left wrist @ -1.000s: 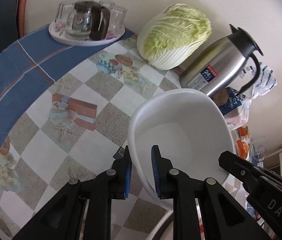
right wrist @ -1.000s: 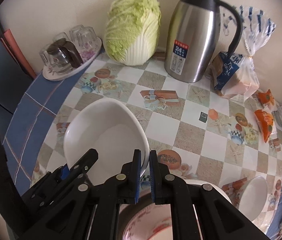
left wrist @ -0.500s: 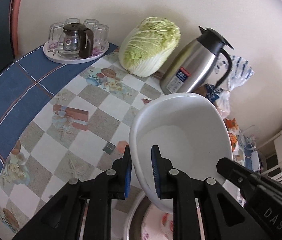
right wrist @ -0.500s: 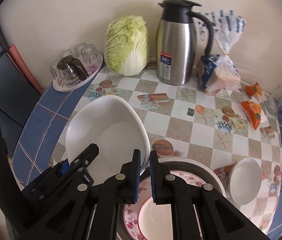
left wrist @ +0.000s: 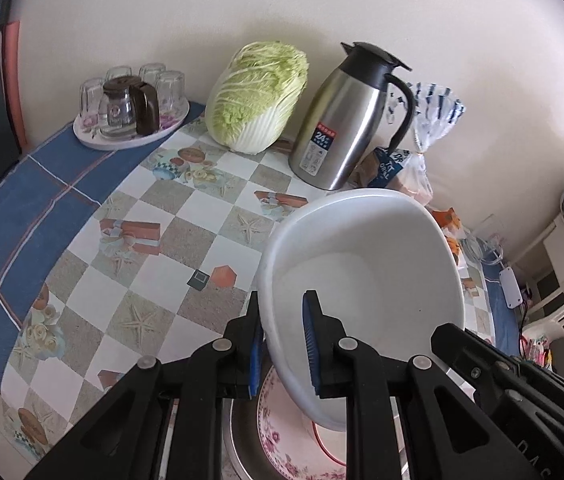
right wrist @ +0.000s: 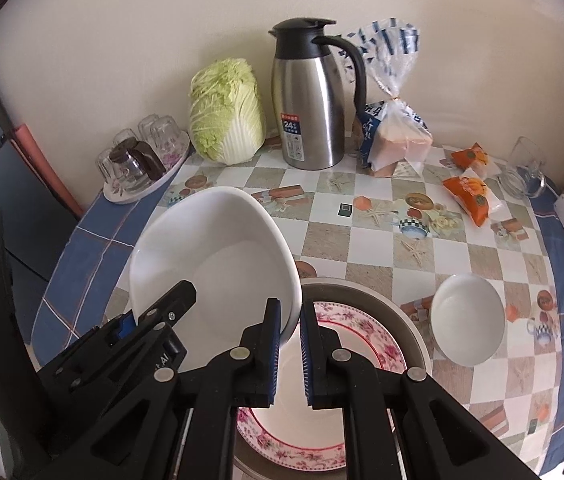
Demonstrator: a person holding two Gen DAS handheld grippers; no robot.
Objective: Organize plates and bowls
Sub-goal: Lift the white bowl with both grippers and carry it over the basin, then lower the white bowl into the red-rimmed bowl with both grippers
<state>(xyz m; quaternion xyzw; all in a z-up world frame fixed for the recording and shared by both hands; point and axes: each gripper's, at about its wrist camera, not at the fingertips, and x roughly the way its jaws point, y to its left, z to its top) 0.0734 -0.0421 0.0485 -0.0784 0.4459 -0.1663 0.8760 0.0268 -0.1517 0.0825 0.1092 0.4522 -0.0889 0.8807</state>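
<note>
The left tool (left wrist: 282, 340) pinches the near rim of a large white bowl (left wrist: 362, 280), one blue pad outside the wall and one inside. The right tool (right wrist: 290, 344) pinches the opposite edge of the same bowl (right wrist: 210, 256), its pads drawn close with the rim between them. The bowl is tilted and held off the bench (right wrist: 382, 248) between the two tools. Directly beneath them lies a floral-rimmed plate (right wrist: 362, 328) inside a wider grey dish (right wrist: 406, 320). To the right of the right tool, beside that dish, a small white bowl (right wrist: 468, 316) sits on the bench. Further ahead lie two orange snack packets (right wrist: 468, 194). Farthest from the tools, along the wall, stand a tray of glasses (right wrist: 142, 164), a napa cabbage (right wrist: 226, 120), a steel thermos jug (right wrist: 310, 100) and a bagged loaf of bread (right wrist: 394, 132).
</note>
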